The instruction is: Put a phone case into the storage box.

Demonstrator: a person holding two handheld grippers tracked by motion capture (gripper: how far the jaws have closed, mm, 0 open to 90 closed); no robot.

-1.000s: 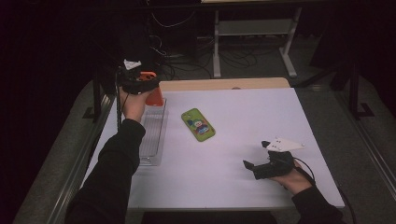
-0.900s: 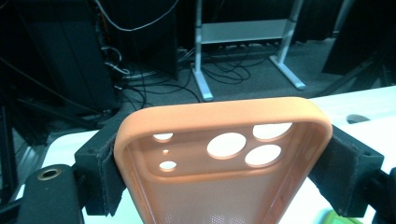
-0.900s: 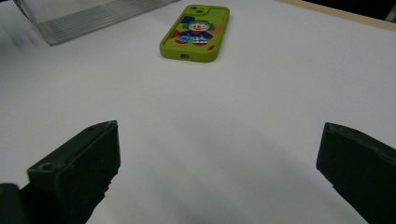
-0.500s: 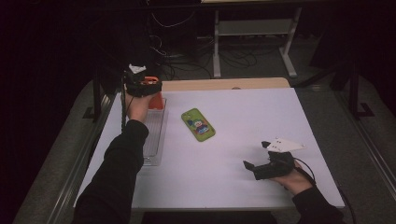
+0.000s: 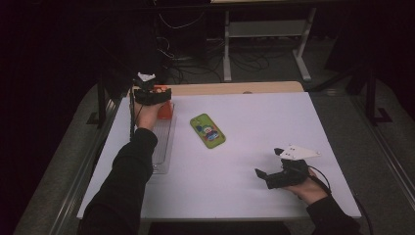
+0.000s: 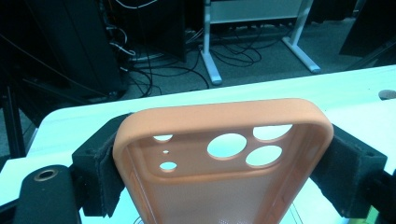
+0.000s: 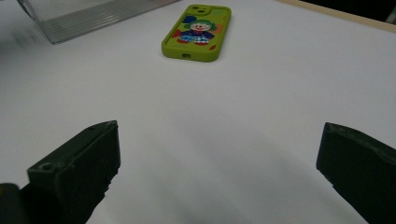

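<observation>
Nearest the person, the right gripper (image 5: 266, 176) is resting low over the near right part of the white tabletop (image 5: 274, 127), held in a hand coming in from the bottom edge; its fingers (image 7: 79, 163) are standing wide apart with nothing but bare tabletop between them. Farther out, near the middle of the tabletop, a green phone case (image 5: 207, 130) with a cartoon clown printed on it is lying flat, well apart from both grippers. To its left, a clear ribbed plastic tray (image 5: 164, 147) is lying along the left side of the tabletop, partly under the person's dark sleeve. At the far end of that tray, the left gripper (image 5: 155, 96) is holding an orange phone case (image 6: 224, 154), which is standing over the tray's far end. In the left gripper view, the fingers (image 6: 100, 168) are pressing on the case's two long sides, with the camera cut-outs facing the lens; they have just been opening a little, yet the case is sitting between the pads and touching both. Beyond the tabletop's far edge, cables and metal table legs are lying in a dark room.
</observation>
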